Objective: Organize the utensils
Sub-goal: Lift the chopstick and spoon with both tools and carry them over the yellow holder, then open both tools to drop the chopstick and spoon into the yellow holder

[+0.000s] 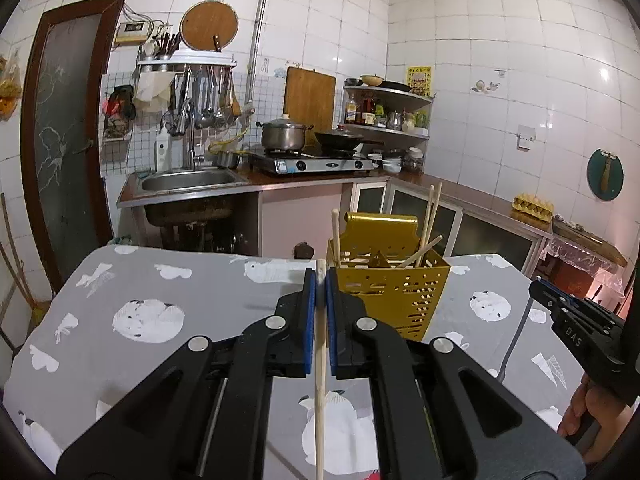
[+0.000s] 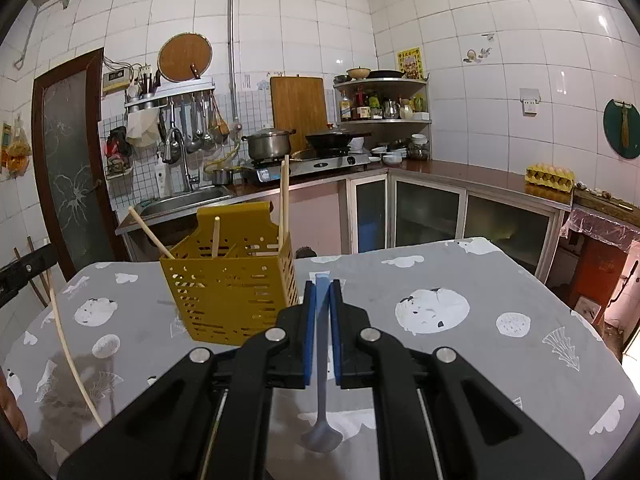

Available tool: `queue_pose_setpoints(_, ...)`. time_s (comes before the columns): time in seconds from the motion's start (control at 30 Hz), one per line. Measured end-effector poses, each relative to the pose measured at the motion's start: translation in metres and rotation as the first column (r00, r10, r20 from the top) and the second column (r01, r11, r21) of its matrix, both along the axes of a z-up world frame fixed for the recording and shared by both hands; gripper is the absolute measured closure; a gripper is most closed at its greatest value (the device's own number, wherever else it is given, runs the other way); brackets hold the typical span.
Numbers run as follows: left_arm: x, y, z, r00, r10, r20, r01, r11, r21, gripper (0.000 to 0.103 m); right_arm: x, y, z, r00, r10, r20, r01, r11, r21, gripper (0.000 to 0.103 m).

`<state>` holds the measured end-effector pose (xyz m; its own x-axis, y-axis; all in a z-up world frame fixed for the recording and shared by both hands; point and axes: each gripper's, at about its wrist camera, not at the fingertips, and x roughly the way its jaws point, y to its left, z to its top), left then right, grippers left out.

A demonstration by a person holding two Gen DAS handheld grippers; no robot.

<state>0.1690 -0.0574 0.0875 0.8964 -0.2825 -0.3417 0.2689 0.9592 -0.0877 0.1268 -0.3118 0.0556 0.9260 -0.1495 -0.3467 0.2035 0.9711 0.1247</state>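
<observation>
The left gripper (image 1: 321, 280) has its jaws clamped on a pale wooden chopstick (image 1: 320, 380); the right gripper (image 2: 322, 286) pinches a blue spoon (image 2: 320, 400), bowl hanging down. Beyond stands a perforated yellow holder (image 2: 228, 280) with chopsticks, on the grey-clothed counter (image 2: 460, 360).

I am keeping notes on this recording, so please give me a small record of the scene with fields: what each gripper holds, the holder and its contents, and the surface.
left gripper: shut on a wooden chopstick, hanging down
right gripper: shut on a blue spoon, bowl end down
holder: yellow perforated utensil holder, upright on the table
holder contents: several chopsticks
surface: table with grey patterned cloth
</observation>
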Motion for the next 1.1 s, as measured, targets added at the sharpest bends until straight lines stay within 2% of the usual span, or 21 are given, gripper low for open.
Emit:
queue_pose_setpoints(0.3, 0.006, -0.004, 0.011, 0.999, -0.005, 0.032, 0.005, 1.0, -0.007, 0.099, 0.006, -0.001, 0.013, 1.0, 0.009, 0.029, -0.009, 1.0, 0.0, 0.096)
queue_pose_setpoints(0.53, 0.015, -0.012, 0.029, 0.998, -0.009, 0.062, 0.009, 1.0, -0.007, 0.099, 0.013, 0.0, 0.035, 0.998, 0.016, 0.062, -0.016, 1.0, -0.005, 0.096)
queue_pose_setpoints(0.7, 0.029, -0.019, 0.06, 0.994, -0.03, 0.105, 0.033, 0.999, -0.027, 0.099, 0.023, 0.0, 0.064, 0.994, 0.029, 0.105, -0.026, 0.999, -0.023, 0.096)
queue_pose_setpoints(0.97, 0.068, -0.042, 0.129, 0.973, -0.018, 0.232, 0.032, 0.998, -0.059, 0.099, 0.062, 0.0, 0.12, 0.981, 0.039, 0.188, -0.034, 0.999, -0.026, 0.096)
queue_pose_setpoints(1.1, 0.095, -0.06, 0.139, 0.964, -0.019, 0.266, 0.039, 0.997, -0.07, 0.099, 0.089, 0.001, 0.135, 0.979, 0.054, 0.198, -0.052, 0.999, -0.014, 0.096)
